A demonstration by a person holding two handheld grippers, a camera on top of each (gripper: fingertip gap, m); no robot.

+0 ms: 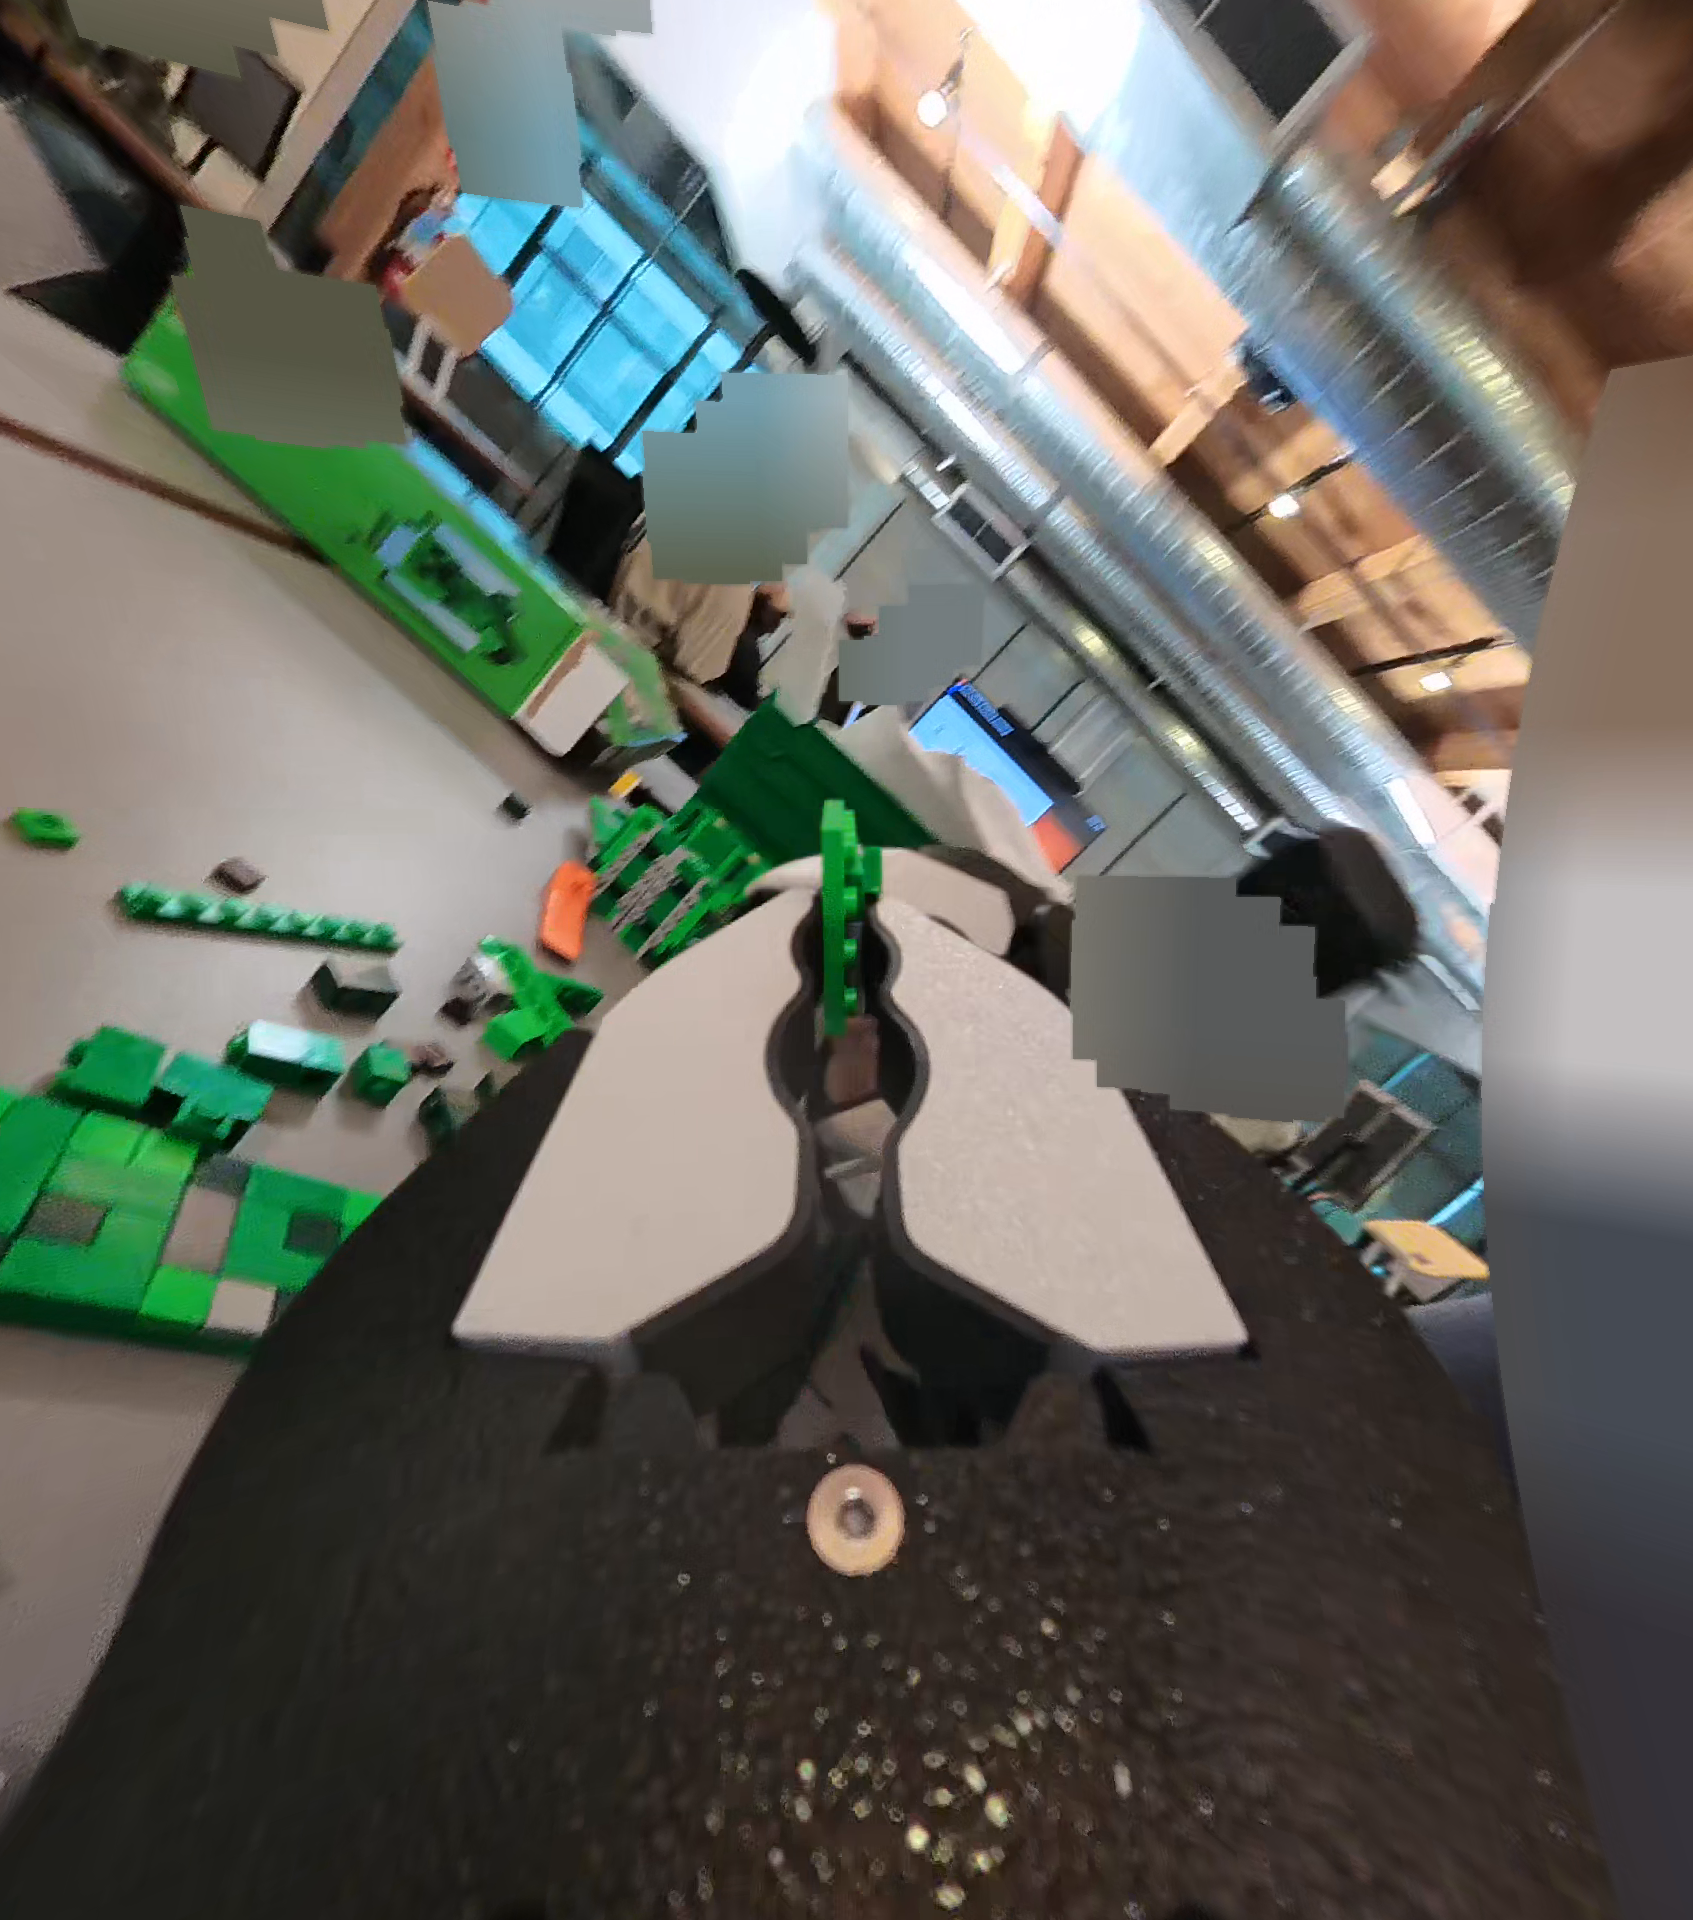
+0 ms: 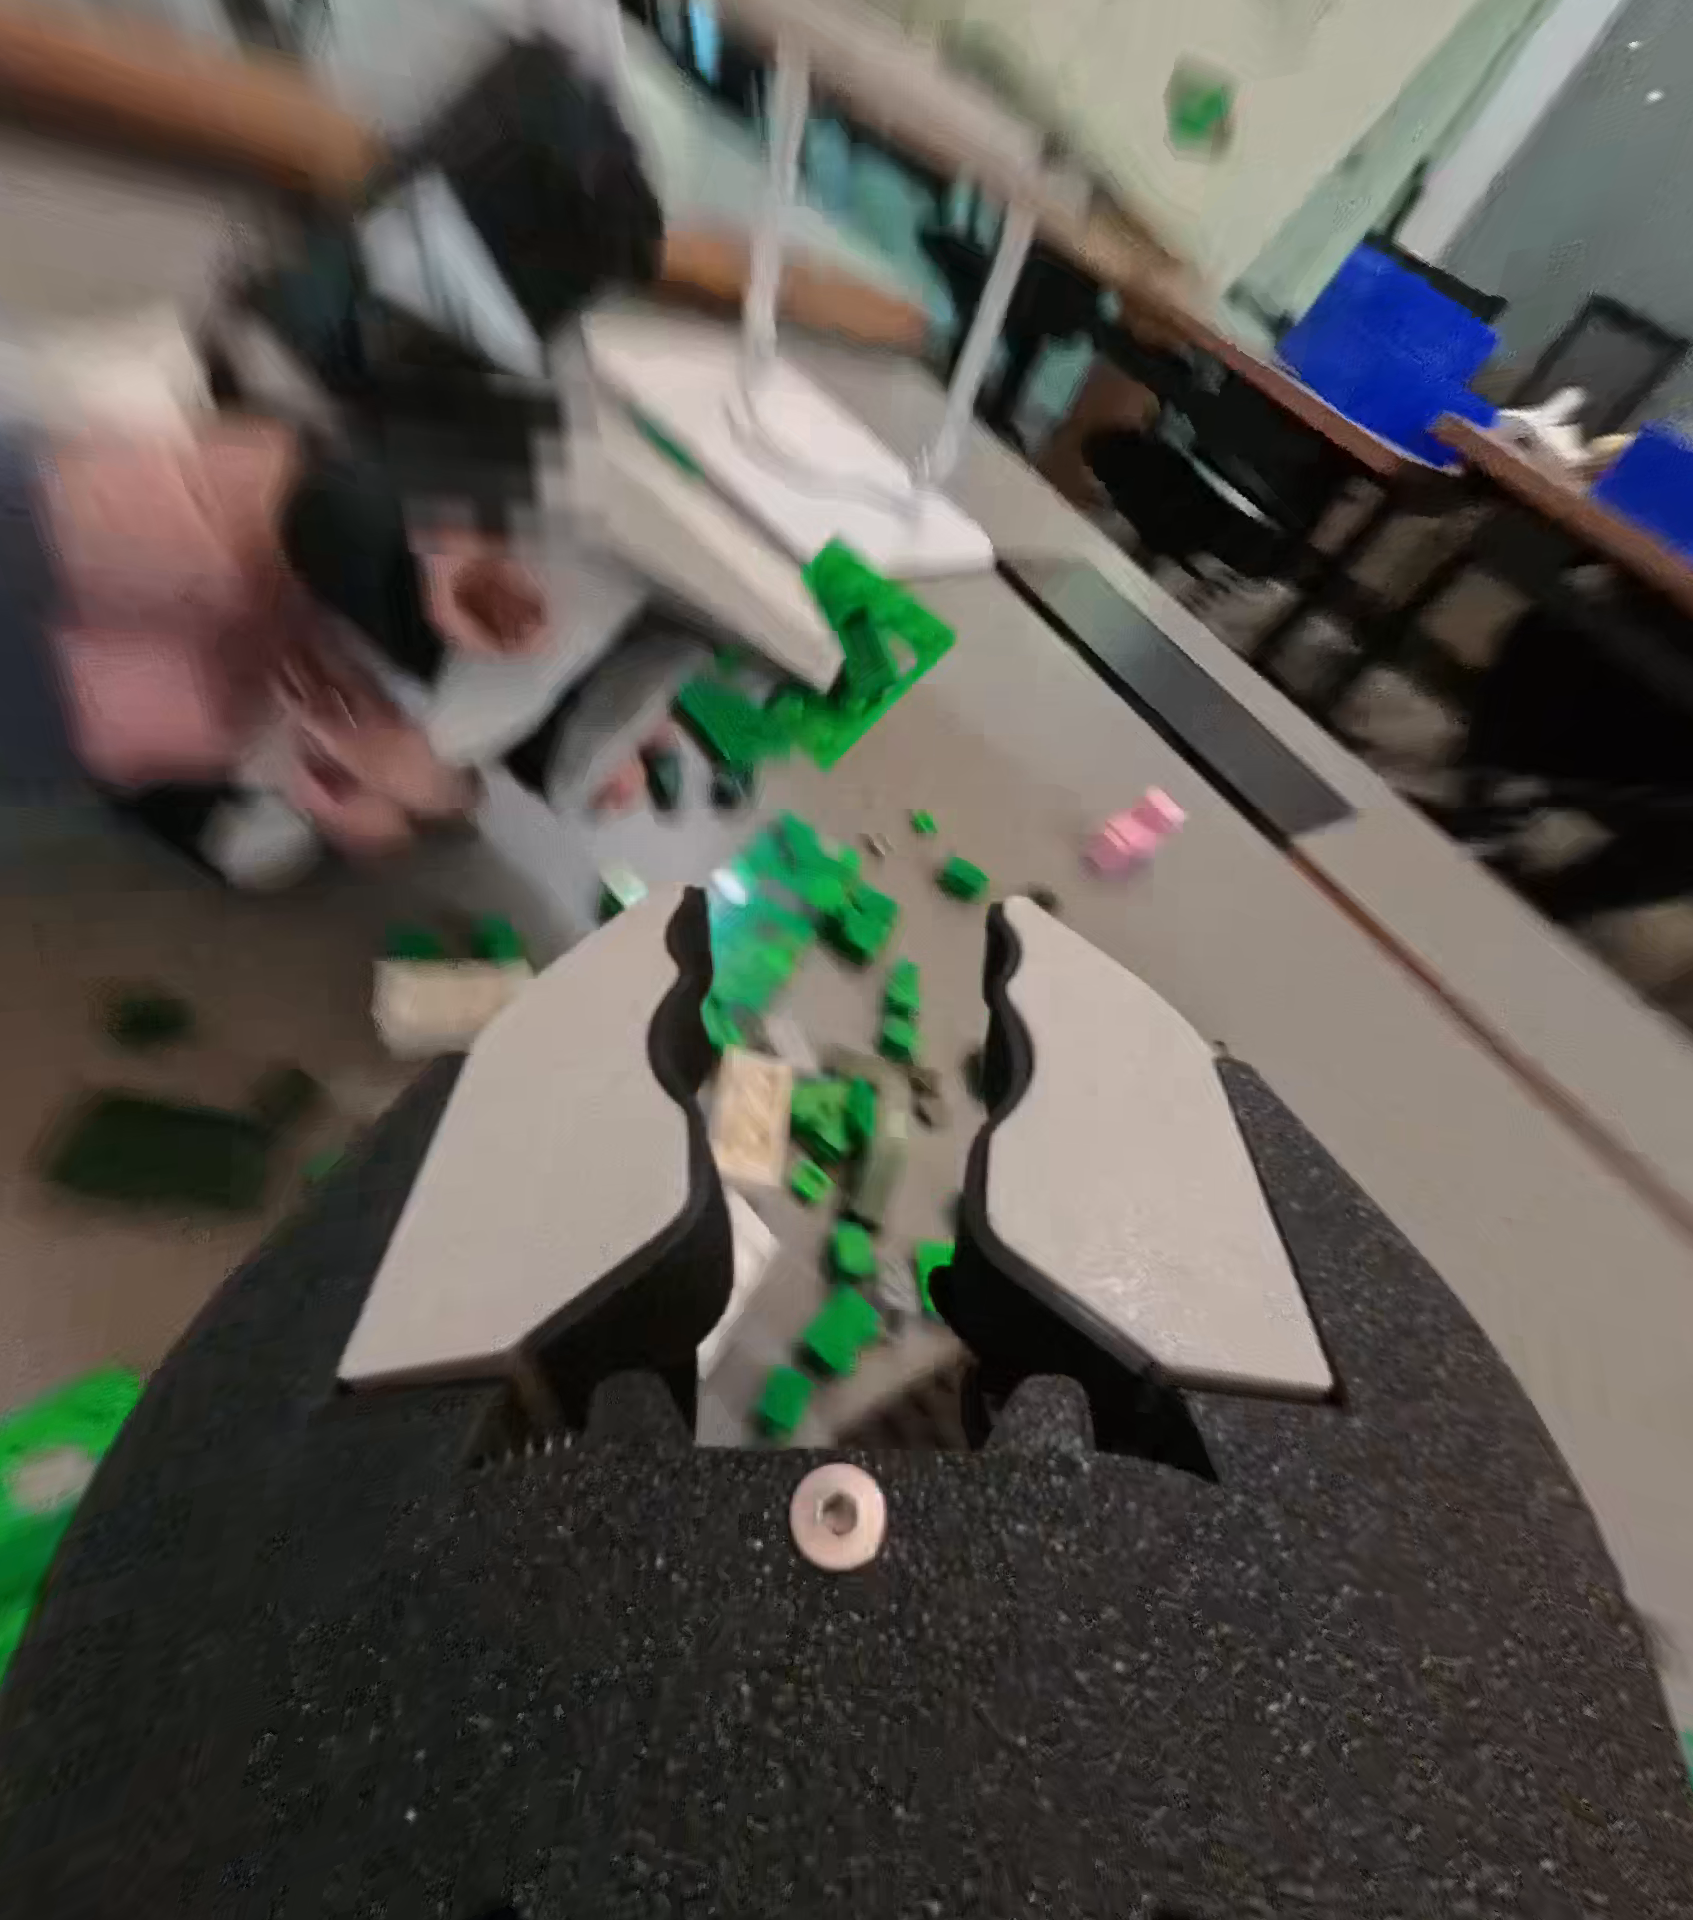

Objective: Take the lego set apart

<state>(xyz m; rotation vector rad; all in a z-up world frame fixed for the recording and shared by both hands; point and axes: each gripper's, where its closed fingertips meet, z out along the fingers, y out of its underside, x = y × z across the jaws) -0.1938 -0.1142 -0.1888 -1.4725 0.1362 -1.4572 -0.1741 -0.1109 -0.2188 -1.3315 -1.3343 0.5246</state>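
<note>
Lego set: mostly broken down; loose green pieces scattered over the grey table (image 1: 146, 644), seen in both wrist views.
Left gripper (image 1: 847, 935): jaws nearly closed, clamped on a thin bright green plate (image 1: 840, 914) held edge-on, raised above the table; plate sticks out past the fingertips.
Right gripper (image 2: 847, 920): jaws wide apart, nothing between them; loose bricks lie on the table below the gap. View is motion-blurred.
Remaining assembly: flat green and grey tiled section (image 1: 73, 1216) on the table, left of the left gripper.
Other pieces: long green studded strip (image 1: 255, 920); orange piece (image 1: 567, 909) beside a green sub-assembly (image 1: 660, 878); tan plate (image 2: 754, 1127); pink brick (image 2: 1133, 831) well apart from the green scatter.
Background: green box (image 1: 426, 540) at the table's far side.
</note>
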